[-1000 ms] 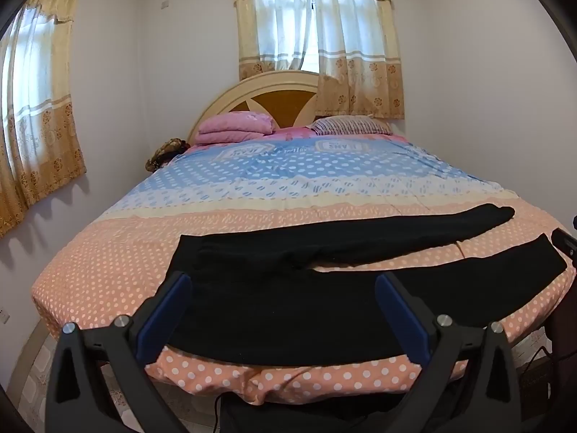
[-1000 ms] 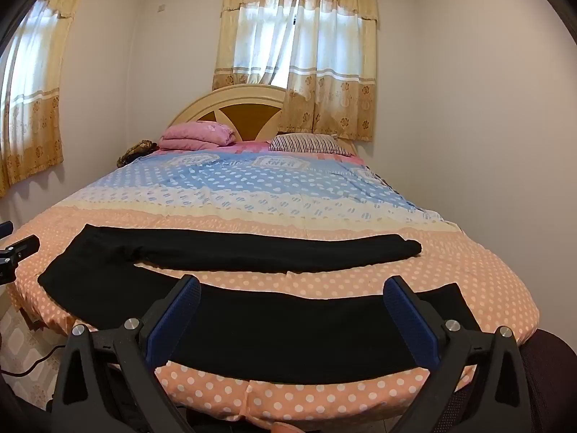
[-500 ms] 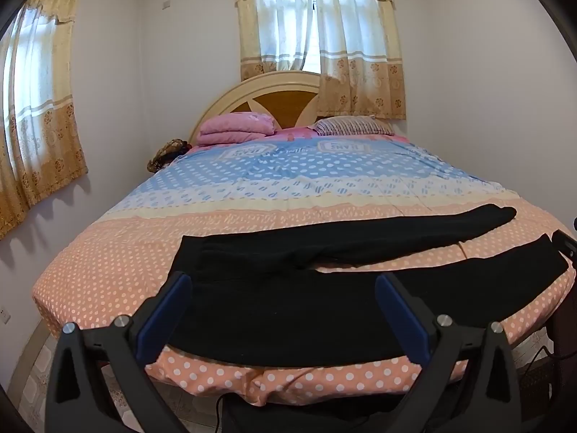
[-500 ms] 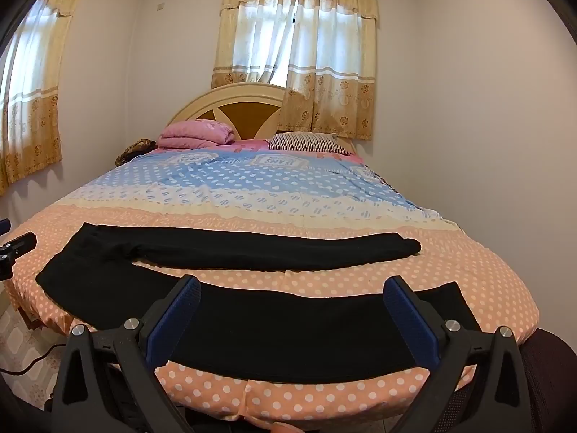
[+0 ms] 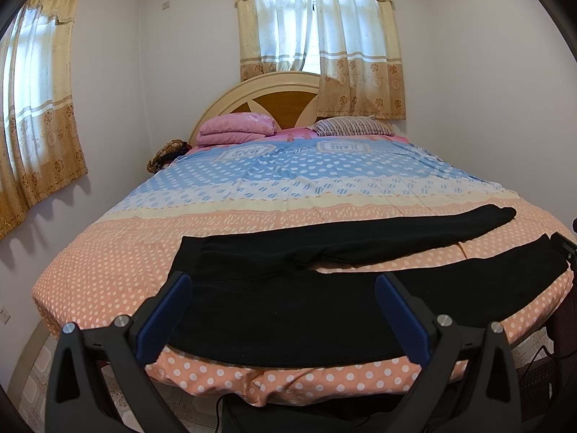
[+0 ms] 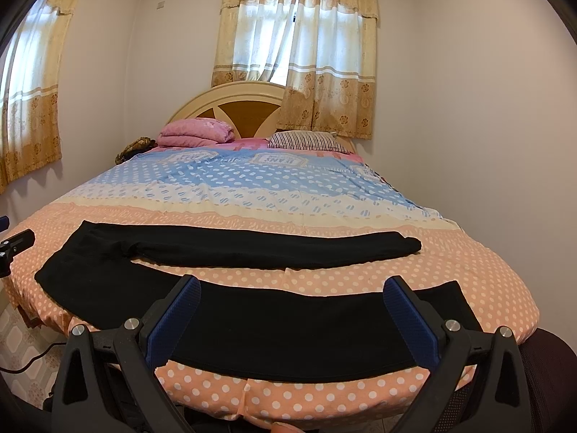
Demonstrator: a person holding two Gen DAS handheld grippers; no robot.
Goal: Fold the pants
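Black pants (image 5: 288,310) lie flat across the foot of the bed, waist to the left, both legs spread apart and pointing right. They also show in the right wrist view (image 6: 288,321). My left gripper (image 5: 283,310) is open and empty, held in front of the waist and seat part. My right gripper (image 6: 292,315) is open and empty, held in front of the near leg. Neither touches the cloth.
The bed (image 5: 144,252) has a polka-dot cover, pink folded blanket (image 5: 234,131) and striped pillow (image 5: 353,126) by the headboard. Walls stand close on both sides. Tiled floor (image 5: 32,389) lies below the bed's front edge.
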